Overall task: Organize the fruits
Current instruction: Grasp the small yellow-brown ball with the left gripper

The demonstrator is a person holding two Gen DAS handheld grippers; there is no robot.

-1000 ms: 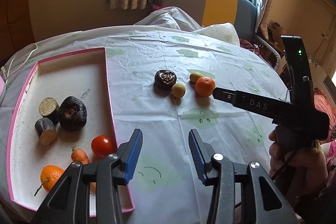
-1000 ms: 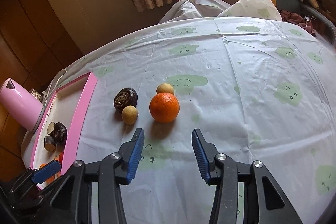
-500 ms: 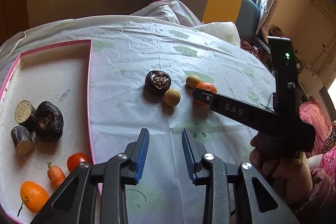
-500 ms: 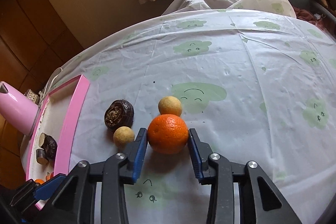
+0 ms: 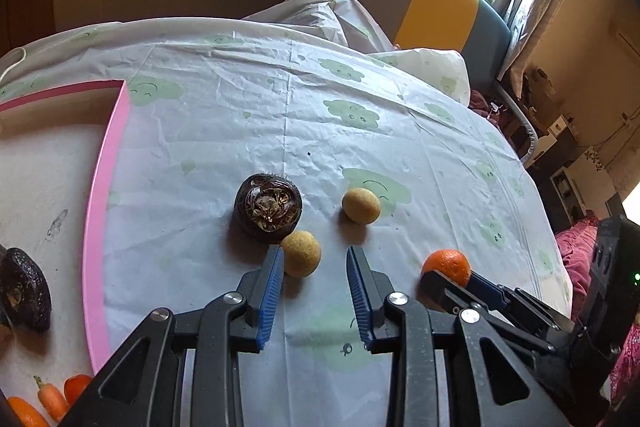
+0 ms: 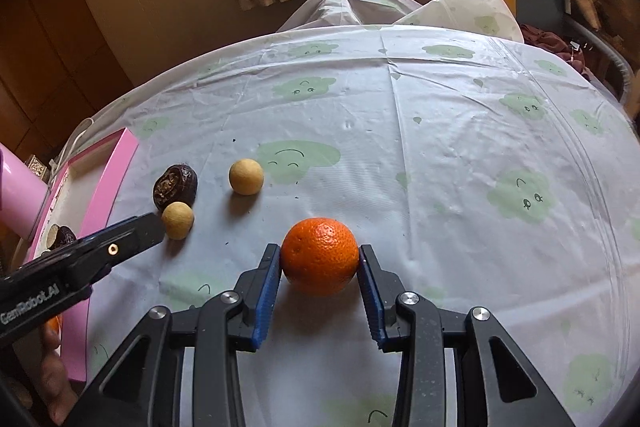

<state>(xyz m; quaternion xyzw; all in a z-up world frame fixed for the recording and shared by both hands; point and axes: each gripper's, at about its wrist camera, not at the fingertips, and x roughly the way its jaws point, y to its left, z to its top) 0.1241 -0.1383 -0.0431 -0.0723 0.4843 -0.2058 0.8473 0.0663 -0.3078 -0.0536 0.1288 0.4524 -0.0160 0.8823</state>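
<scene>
My right gripper (image 6: 319, 267) is shut on an orange (image 6: 319, 255), both blue pads against its sides; the orange also shows in the left wrist view (image 5: 447, 265). My left gripper (image 5: 315, 269) is open, with a small tan round fruit (image 5: 301, 253) between its fingertips, near the left finger. A dark wrinkled fruit (image 5: 268, 207) lies just behind it, and a second tan fruit (image 5: 361, 205) lies to the right. In the right wrist view the same tan fruit (image 6: 177, 220), dark fruit (image 6: 175, 185) and second tan fruit (image 6: 246, 176) lie to the left.
A pink-rimmed tray (image 5: 96, 227) lies at the left, holding a dark fruit (image 5: 24, 293), carrots (image 5: 50, 401) and a tomato (image 5: 76, 385). A pink kettle (image 6: 18, 195) stands beyond the tray. The table has a cloud-print cloth (image 6: 460, 147). A sofa stands behind.
My right gripper has closed on the orange and drawn it back from the other fruits. My left gripper has moved forward and right, up to the small tan fruit.
</scene>
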